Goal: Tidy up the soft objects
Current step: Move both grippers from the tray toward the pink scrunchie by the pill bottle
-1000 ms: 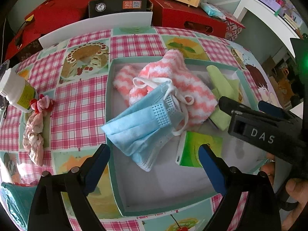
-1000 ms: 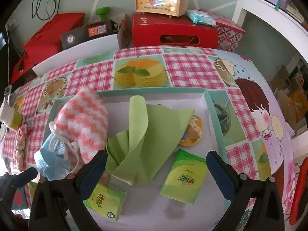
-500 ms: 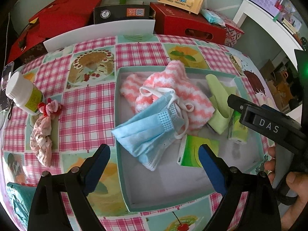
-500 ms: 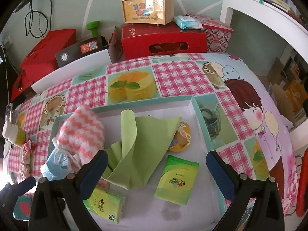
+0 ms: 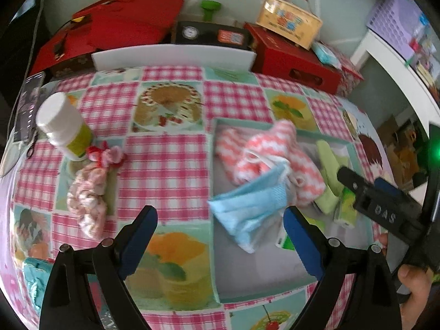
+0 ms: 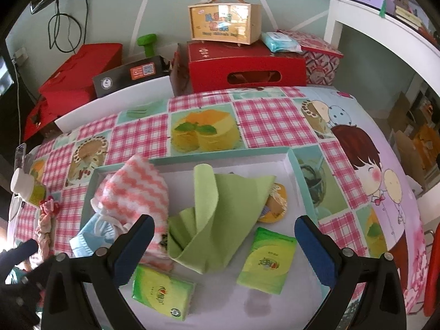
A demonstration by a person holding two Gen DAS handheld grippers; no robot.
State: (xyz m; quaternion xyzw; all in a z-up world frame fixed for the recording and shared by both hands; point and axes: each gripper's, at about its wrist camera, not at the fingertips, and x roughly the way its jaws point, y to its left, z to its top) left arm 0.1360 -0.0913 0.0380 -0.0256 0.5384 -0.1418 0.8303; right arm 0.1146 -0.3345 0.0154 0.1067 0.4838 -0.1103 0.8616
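Pink-and-white chevron fleece cloth (image 6: 137,189) lies bunched in the far left corner of a shallow teal-rimmed tray (image 6: 301,181), with a pale blue face mask (image 5: 247,211) draped over its near edge and hanging across the tray's left wall. Beside them a folded lime-green cloth (image 6: 217,214) stands up in loose pleats, partly covering a round orange packet (image 6: 276,202). 2 green tissue packs (image 6: 268,261) lie flat on the tray's white floor, nearer the camera. Outside the tray, on its left, a pink scrunchie-like fabric roll (image 5: 89,192) rests on the tabletop (image 5: 165,165) next to a white-capped bottle (image 5: 64,126).

The tabletop wears a pink gingham oilcloth printed with cakes and cartoon children. Behind it, against a pale green wall, sit red boxes (image 6: 244,66), a black box, a green dumbbell and a small carry case with a brown handle; a white shelf unit stands to the right.

The left tool (image 5: 220,228) hangs with its blue pads spread wide over the tray's left edge, holding nothing. The right tool (image 6: 224,236) also stands spread above the tray, empty, the green cloth and 1 tissue pack between its fingers in view
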